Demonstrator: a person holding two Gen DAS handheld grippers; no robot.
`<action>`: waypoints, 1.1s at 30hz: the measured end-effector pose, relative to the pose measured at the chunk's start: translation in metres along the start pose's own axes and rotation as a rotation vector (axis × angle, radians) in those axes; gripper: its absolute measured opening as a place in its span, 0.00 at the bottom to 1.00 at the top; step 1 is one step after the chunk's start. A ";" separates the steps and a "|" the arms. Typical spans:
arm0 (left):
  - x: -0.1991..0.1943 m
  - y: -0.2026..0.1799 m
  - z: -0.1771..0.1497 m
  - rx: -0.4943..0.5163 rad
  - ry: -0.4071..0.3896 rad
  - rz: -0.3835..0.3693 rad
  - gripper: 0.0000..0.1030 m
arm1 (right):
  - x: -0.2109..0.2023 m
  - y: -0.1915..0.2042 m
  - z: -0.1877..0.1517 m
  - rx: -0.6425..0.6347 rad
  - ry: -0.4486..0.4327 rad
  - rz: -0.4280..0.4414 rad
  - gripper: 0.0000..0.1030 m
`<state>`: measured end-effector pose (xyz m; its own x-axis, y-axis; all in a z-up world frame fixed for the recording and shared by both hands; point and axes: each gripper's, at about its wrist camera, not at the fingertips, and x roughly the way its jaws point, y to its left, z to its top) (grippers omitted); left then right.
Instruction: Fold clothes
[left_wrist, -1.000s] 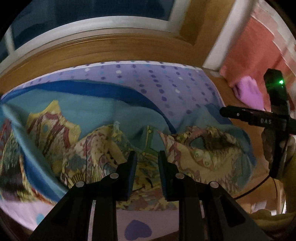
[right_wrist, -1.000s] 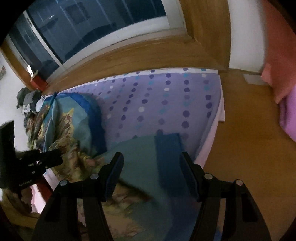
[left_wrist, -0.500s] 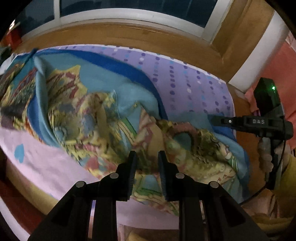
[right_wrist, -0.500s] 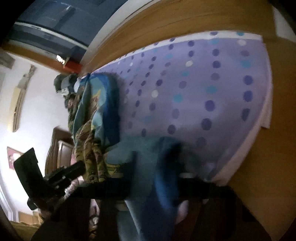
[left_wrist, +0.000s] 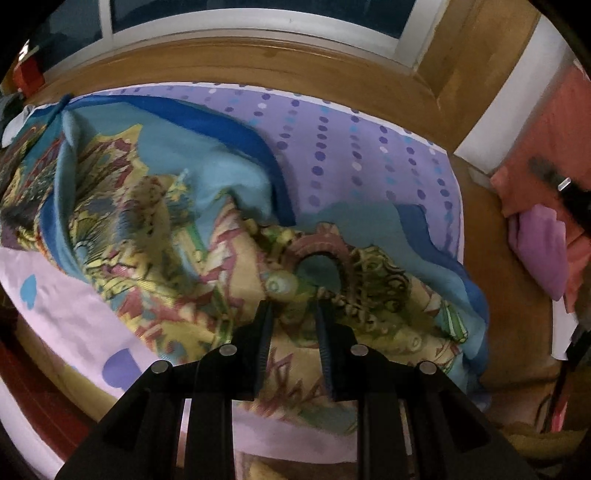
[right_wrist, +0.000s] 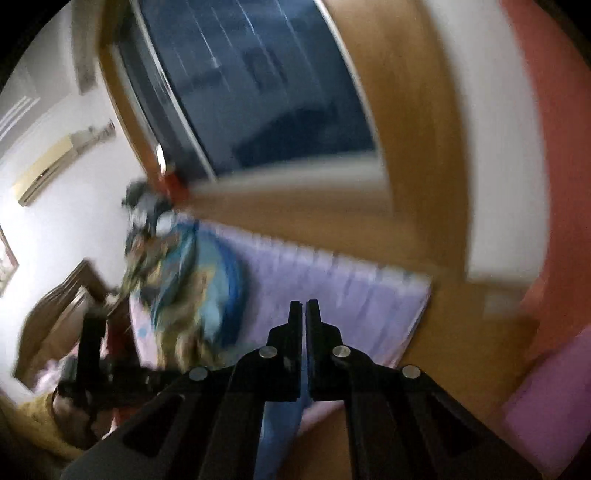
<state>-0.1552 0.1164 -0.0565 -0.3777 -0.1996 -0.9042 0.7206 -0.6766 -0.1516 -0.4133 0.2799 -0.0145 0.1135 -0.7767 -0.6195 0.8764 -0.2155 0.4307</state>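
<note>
**A:** Where is the garment found, and on what?

**B:** A bed (left_wrist: 369, 147) under a purple dotted sheet takes up most of the left wrist view. It is set against a wooden window ledge (left_wrist: 258, 62). The printed cloth (left_wrist: 155, 206) is spread across the bed, bunched and rumpled rather than flat. Its dark blue border (left_wrist: 258, 144) is thrown into a curved ridge. One blue corner (left_wrist: 417, 221) is laid out towards the far right edge of the mattress.

**A:** Why is it judged to be heaped like that?

**B:** A wide, soft surface is needed for laying a large cloth out. The ridges suggest that the fabric is being drawn by one edge, not pressed down.

**A:** How is the left gripper (left_wrist: 295, 325) held?

**B:** It is kept low over the near, patterned part of the cloth. Its fingers are set a little apart, and print can be seen between them. Whether fabric is pinched there cannot be told. It is probably placed there to anchor that side.

**A:** And the right gripper (right_wrist: 303, 317)?

**B:** In its own blurred view it is raised and tilted, with the bed below and to the left. Its fingers are brought almost together, so that only a thin slit is left. A strip of blue fabric (right_wrist: 280, 435) is seen hanging beneath it, so an edge of the cloth is judged to be clamped there. It is likely lifted so that the edge can be carried over.
</note>
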 end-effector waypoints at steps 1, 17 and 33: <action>0.001 -0.002 0.001 0.005 0.001 0.001 0.22 | 0.016 -0.007 -0.003 0.038 0.073 0.030 0.05; -0.015 0.034 -0.011 -0.051 -0.013 0.058 0.22 | 0.151 -0.006 -0.024 0.109 0.423 0.178 0.02; -0.032 0.106 0.032 -0.018 -0.077 0.033 0.22 | 0.042 0.128 -0.091 -0.177 0.360 0.388 0.02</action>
<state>-0.0850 0.0281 -0.0307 -0.3970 -0.2757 -0.8754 0.7434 -0.6560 -0.1306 -0.2535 0.2731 -0.0452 0.5694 -0.5213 -0.6356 0.7999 0.1732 0.5746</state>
